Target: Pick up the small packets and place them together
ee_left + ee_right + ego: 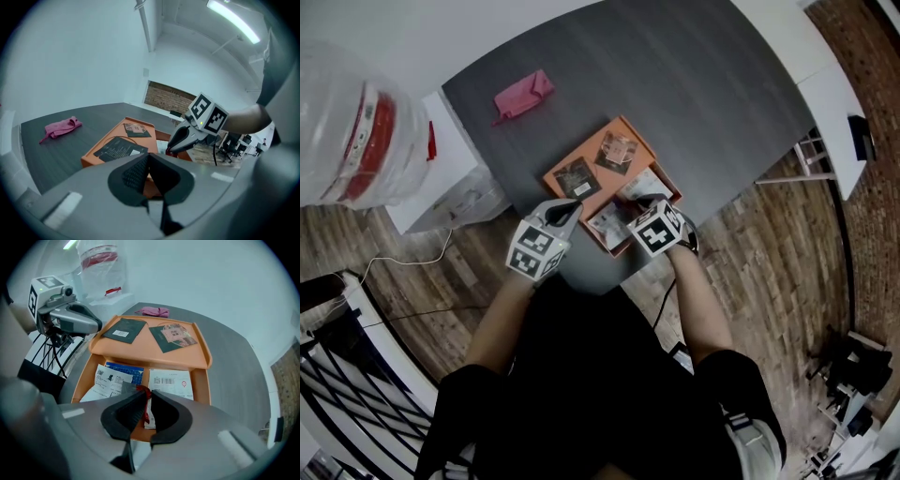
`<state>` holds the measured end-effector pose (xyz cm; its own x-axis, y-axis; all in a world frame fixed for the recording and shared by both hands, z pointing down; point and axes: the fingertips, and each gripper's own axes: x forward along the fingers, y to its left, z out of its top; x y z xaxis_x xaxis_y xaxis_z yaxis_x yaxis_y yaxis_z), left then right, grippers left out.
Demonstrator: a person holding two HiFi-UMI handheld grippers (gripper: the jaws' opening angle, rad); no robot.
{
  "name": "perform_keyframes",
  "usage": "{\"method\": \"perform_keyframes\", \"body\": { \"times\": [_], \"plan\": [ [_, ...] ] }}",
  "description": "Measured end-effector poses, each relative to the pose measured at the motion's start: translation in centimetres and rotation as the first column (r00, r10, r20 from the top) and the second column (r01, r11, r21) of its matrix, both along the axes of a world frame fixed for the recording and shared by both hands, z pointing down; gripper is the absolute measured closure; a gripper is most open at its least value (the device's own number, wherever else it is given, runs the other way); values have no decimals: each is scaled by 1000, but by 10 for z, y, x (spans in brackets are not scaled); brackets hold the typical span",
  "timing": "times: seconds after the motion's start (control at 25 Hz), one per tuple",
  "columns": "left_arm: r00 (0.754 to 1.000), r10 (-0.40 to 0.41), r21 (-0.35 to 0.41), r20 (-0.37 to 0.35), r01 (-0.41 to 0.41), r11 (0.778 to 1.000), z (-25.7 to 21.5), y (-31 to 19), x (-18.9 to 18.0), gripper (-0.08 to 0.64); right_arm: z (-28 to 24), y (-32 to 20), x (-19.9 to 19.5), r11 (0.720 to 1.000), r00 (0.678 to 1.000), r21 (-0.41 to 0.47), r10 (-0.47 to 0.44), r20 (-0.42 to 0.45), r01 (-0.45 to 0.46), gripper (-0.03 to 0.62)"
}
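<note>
Red-white packet (149,416) pinched in right tongs (144,393); two dark packets (123,330) (176,336) flat on orange tray (145,347).

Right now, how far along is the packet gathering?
Done: little that shows. Two dark packets lie apart on the upper shelf of the orange tray, white packets in its lower compartment. In hand: the right gripper is shut on a small red-and-white packet. Remaining: grouping the rest; the left gripper is shut, empty.

We note a dark grey table (694,84) standing on a brown wood-plank floor (769,253). The walls (70,56) are white, with 1 strip of bare brick (168,97) low down. 1 long ceiling light (233,19) is lit. A white desk (830,94) stands just beside the table, and black office chairs (232,143) sit farther off.
</note>
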<state>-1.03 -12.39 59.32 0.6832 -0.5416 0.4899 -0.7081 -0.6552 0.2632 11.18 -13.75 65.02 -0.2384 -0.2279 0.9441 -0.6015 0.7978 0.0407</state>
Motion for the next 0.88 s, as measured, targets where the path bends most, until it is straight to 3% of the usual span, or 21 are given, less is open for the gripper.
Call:
{"method": "perform_keyframes", "body": {
  "times": [0.28, 0.88],
  "plan": [
    [999, 33, 30, 15, -33, 999, -8, -8, 12, 560, -31, -11, -1, 997, 993, 54, 49, 107, -55, 554],
    [999, 34, 73, 37, -36, 997, -22, -22, 19, 560, -76, -27, 13, 979, 965, 127, 126, 230, -159, 555]
  ]
}}
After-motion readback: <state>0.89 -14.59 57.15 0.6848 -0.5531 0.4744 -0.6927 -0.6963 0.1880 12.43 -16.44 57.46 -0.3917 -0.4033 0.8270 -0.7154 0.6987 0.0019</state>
